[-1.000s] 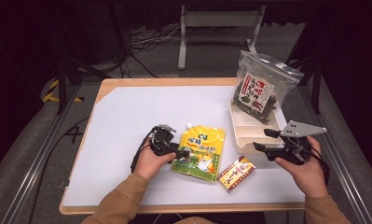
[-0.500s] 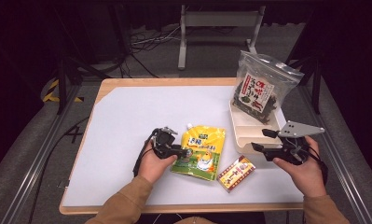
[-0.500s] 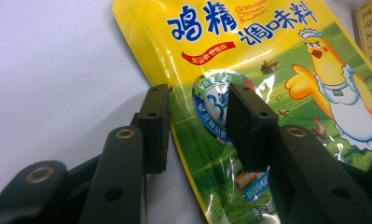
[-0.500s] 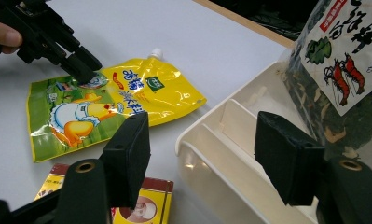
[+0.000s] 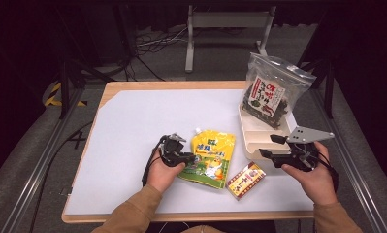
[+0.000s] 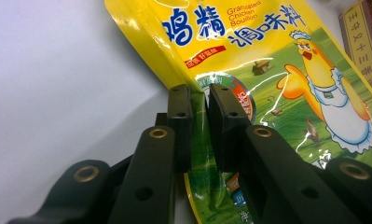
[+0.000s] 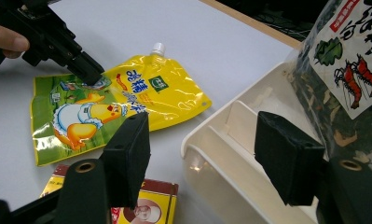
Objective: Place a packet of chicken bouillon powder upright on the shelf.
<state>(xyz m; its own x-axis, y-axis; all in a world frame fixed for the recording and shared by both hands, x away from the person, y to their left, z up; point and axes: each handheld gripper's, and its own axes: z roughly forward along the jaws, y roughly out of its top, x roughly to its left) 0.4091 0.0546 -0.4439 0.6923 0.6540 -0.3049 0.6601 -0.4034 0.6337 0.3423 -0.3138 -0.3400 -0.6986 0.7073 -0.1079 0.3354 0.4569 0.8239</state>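
Yellow-green chicken bouillon pouch (white spout cap at top), flat on the table, edge pinched between the left tongs

You wear tan sleeves. Your left gripper has black fingers with brass rivets; your right gripper carries a grey three-cornered plate.
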